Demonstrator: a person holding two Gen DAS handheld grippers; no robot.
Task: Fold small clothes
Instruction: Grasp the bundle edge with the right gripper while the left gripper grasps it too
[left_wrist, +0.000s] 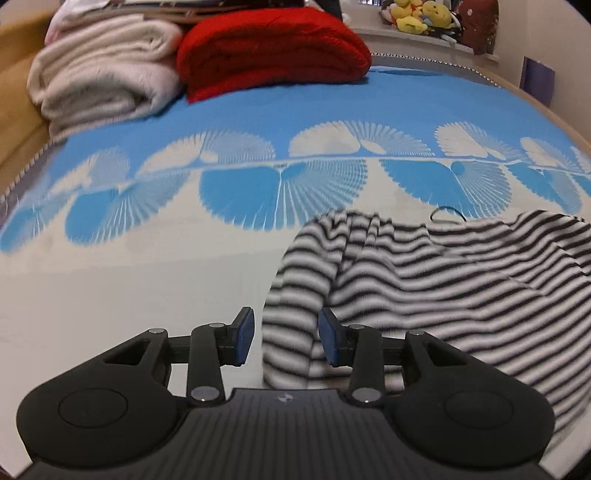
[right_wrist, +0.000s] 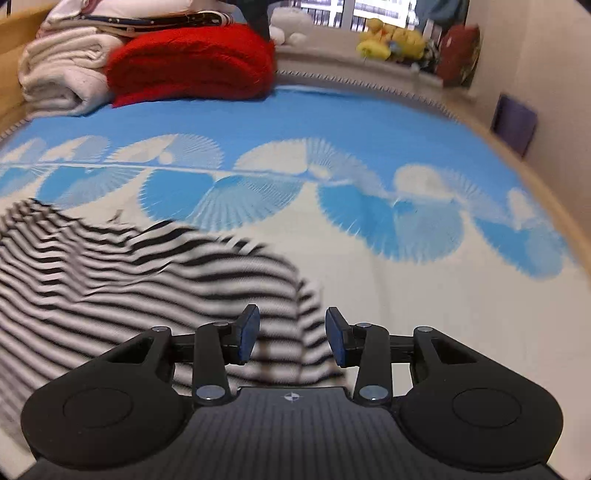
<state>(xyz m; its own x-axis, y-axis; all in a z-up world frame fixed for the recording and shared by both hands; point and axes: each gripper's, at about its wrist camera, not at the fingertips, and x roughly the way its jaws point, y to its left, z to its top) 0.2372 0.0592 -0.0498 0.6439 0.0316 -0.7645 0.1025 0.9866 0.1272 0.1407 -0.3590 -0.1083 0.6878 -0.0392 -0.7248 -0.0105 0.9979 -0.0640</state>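
A black-and-white striped garment (left_wrist: 424, 280) lies rumpled on the blue and white bedspread (left_wrist: 147, 266). In the left wrist view it fills the lower right, and its left edge runs down between the fingers of my left gripper (left_wrist: 287, 332). That gripper is open, its blue pads (left_wrist: 244, 336) clear of the cloth. In the right wrist view the striped garment (right_wrist: 129, 280) spreads across the lower left of the bedspread (right_wrist: 424, 314). My right gripper (right_wrist: 292, 332) hovers open over the garment's right edge, gripping nothing.
At the far end of the bed sit a folded red blanket (left_wrist: 273, 51) and a folded cream blanket (left_wrist: 99, 74). Yellow plush toys (left_wrist: 421, 16) rest on a ledge behind. A wooden bed frame (right_wrist: 535, 177) curves along the right side.
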